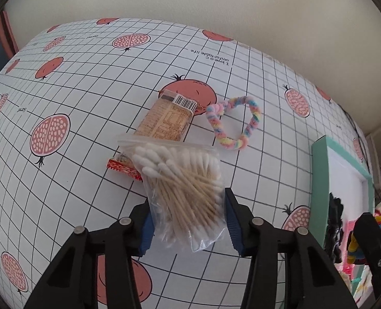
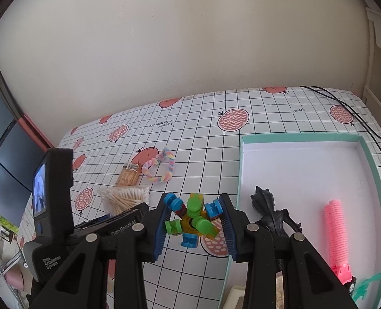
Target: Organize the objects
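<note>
My left gripper [image 1: 189, 228] is shut on a clear bag of cotton swabs [image 1: 182, 180], its blue pads pressing both sides of the bag's lower half. The bag also shows in the right wrist view [image 2: 124, 198], above the left gripper's body [image 2: 51, 200]. My right gripper [image 2: 195, 228] is shut on a colourful block toy [image 2: 194, 216] with green, blue and yellow pieces, just left of the teal-rimmed box [image 2: 298, 137]. Under the bag's far end lie a tan snack packet [image 1: 164, 121] and a small red packet [image 1: 123, 167].
A pastel twisted loop [image 1: 233, 123] lies on the pomegranate-print tablecloth beyond the snack packet. The box holds a black figure [image 2: 270, 211] and a pink ribbed toy [image 2: 336, 234]. A black cable [image 2: 365, 123] runs along the table's far right. A wall stands behind the table.
</note>
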{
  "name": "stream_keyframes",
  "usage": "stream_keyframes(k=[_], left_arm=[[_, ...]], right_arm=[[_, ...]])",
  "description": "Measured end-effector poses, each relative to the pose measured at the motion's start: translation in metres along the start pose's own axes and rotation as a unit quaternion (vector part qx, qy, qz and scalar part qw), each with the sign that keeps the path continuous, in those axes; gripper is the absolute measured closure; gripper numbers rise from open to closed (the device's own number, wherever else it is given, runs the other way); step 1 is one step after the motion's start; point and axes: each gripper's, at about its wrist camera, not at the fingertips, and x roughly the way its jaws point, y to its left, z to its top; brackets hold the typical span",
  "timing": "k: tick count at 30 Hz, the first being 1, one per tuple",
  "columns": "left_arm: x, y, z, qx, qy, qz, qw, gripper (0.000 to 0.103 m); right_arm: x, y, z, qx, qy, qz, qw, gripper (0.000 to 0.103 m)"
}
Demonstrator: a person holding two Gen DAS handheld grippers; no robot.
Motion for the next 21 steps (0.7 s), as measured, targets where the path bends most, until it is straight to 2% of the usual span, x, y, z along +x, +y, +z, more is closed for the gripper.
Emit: stream_keyframes(k=[4,12,21], left_arm=[[-0.01,-0.005,0.01,-0.009,-0.016,-0.009,0.9998,0.053],[-0.064,-0.021,0.022,0.0,-0.073,-0.047,0.9962,0.053],[-0.083,-0.068,0.016,0.047,-0.079,-0.097,0.9909,0.053]], right_arm=[[-0.009,-0.002,0.005,-0.002,-0.011,-0.009,1.0,0.063],[-0.034,-0.019,0.017,0.003,-0.034,-0.029,0.999,0.063],[-0.043,-0.079,0.018,0.056,-0.006,-0.077,0.995,0.063]])
